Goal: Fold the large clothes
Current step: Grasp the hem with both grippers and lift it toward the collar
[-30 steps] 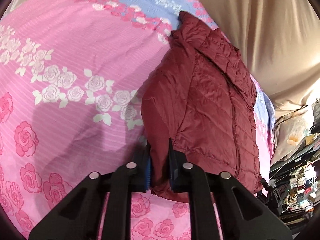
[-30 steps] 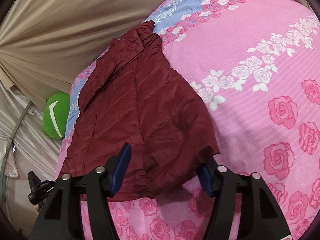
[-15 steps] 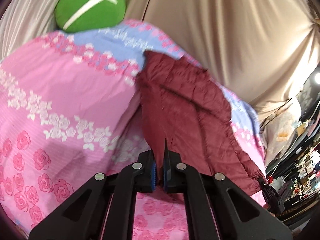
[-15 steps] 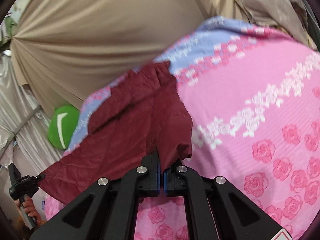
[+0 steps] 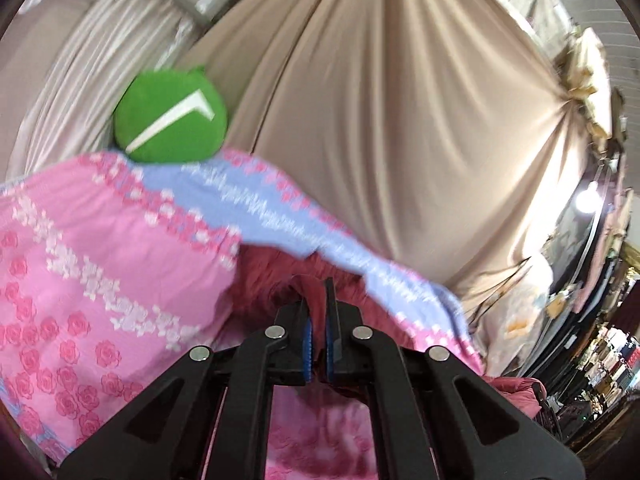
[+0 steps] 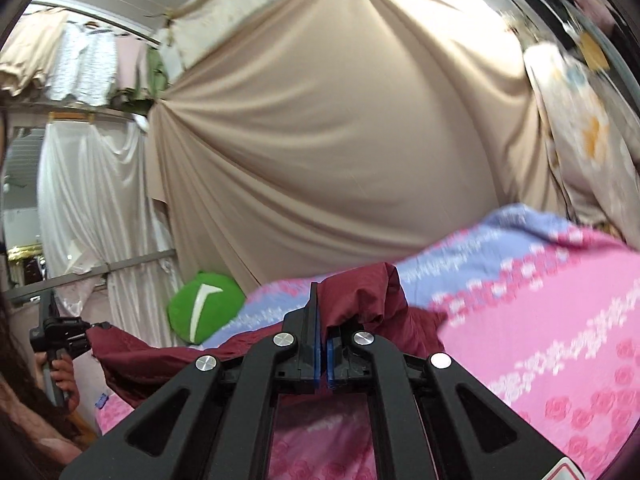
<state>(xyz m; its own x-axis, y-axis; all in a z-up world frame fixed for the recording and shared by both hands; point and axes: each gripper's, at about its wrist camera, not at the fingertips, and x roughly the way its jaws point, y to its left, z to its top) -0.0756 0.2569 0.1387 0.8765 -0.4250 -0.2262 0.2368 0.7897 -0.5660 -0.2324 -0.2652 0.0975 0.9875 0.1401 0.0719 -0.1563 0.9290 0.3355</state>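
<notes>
Jacket (image 5: 272,272), maroon quilted, sits pinched in both tools above a pink rose-print bedspread (image 5: 100,264). Left gripper (image 5: 316,344): jaws nearly together, blue pads clamped on a fold of maroon fabric that pokes up between the tips. Right gripper (image 6: 322,344): jaws nearly together too, w/ a bunched edge of the jacket gripped and flopping over to the right side of the tips.

Edges/room: bedspread's far edge carries a lavender band (image 5: 256,204), and beyond it hangs a beige curtain (image 5: 380,112) close behind the bed. Green cushion (image 5: 170,116) w/ a white stripe sits at the far left corner, touching the bedspread edge. Pink surface to the left of the left gripper is bare and wide. In the left wrist view the jacket lies mostly low and partly hidden behind the lavender band; another bit of maroon shows at the lower right, near cluttered shelves (image 5: 604,364).

Right wrist view only: jacket stretches as a long span leftward to the other tool, seen held in the person's hand (image 6: 60,376) at the far left. Same view shows white drapes (image 6: 92,200), hanging clothes (image 6: 80,60) up top, and the cushion beside the curtain's lower corner. Floral cloth (image 6: 580,128) hangs at right. Both views are motion-blurred, so stitching detail can't be read.
</notes>
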